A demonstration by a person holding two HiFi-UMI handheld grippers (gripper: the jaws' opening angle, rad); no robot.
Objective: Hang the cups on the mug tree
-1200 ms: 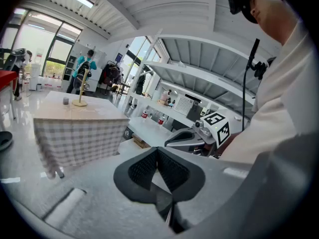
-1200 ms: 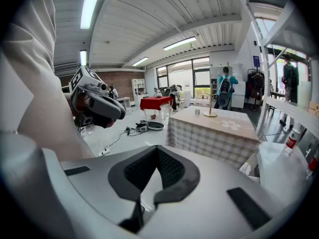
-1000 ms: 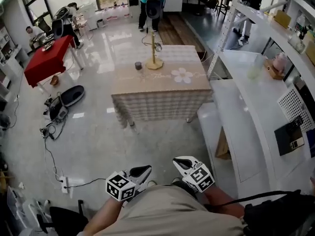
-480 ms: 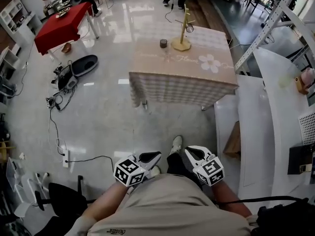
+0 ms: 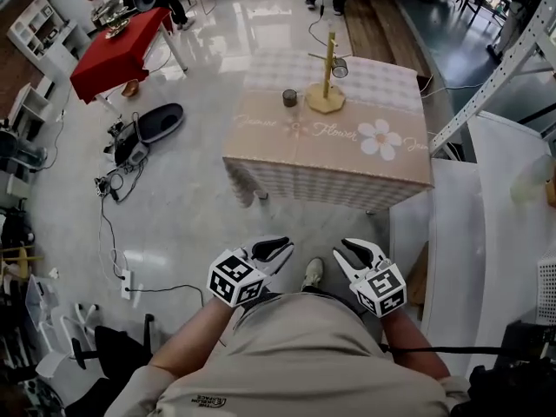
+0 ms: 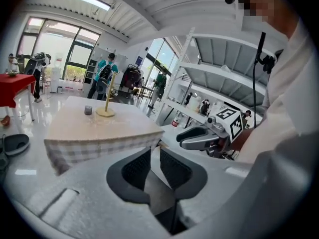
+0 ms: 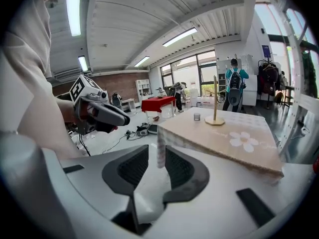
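Observation:
A wooden mug tree (image 5: 327, 76) stands on the far half of a cloth-covered table (image 5: 330, 159), with one cup (image 5: 340, 69) hanging on a right-hand peg. A dark cup (image 5: 289, 98) stands on the cloth just left of the tree's base. Both grippers are held at the person's waist, well short of the table. The left gripper (image 5: 282, 248) has a narrow gap and its jaws are opening, with nothing between them (image 6: 155, 156). The right gripper (image 5: 358, 248) is also opening, wider, and empty (image 7: 158, 158). Tree (image 7: 215, 106) and dark cup (image 7: 197, 116) show far ahead.
White metal shelving (image 5: 486, 198) runs along the right, close to the table's right corner. A red table (image 5: 117, 46) and people stand at the back left. Cables and a power strip (image 5: 126, 281) lie on the floor to the left, and a black chair (image 5: 113, 354) is at the bottom left.
The person has walked toward the table, which now looks larger and nearer. Both grippers stay at the waist. The right gripper's jaws look spread wider.

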